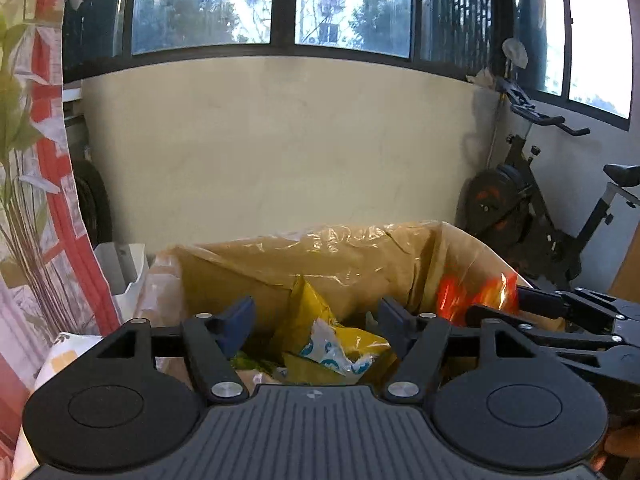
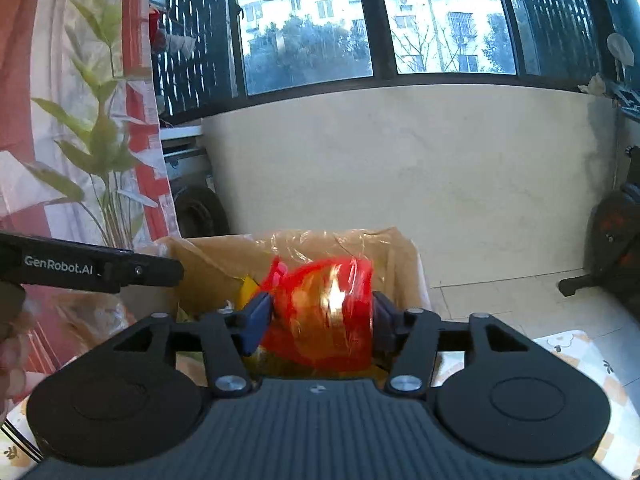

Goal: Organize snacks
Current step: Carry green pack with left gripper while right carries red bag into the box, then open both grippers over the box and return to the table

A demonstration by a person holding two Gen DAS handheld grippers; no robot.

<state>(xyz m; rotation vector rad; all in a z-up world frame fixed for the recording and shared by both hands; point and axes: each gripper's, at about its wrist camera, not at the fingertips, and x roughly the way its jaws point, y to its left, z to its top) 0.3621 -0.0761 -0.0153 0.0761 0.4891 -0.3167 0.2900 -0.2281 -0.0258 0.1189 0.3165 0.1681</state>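
A cardboard box [image 1: 320,264] lined with clear plastic holds snack packets, among them a yellow packet [image 1: 316,316] with a white and blue torn wrapper. My left gripper [image 1: 316,320] is open and empty, hovering over the box opening. My right gripper [image 2: 320,316] is shut on a red, shiny snack bag [image 2: 328,312] and holds it above the box [image 2: 224,256]. The red bag [image 1: 472,292] and the right gripper [image 1: 560,312] also show at the right in the left wrist view. The left gripper's arm [image 2: 100,268] shows at the left in the right wrist view.
A beige wall under dark-framed windows stands behind the box. A red and white curtain [image 1: 52,200] with leaf print hangs at the left. An exercise bike [image 1: 532,208] stands at the right. A patterned tablecloth [image 2: 580,356] lies under the grippers.
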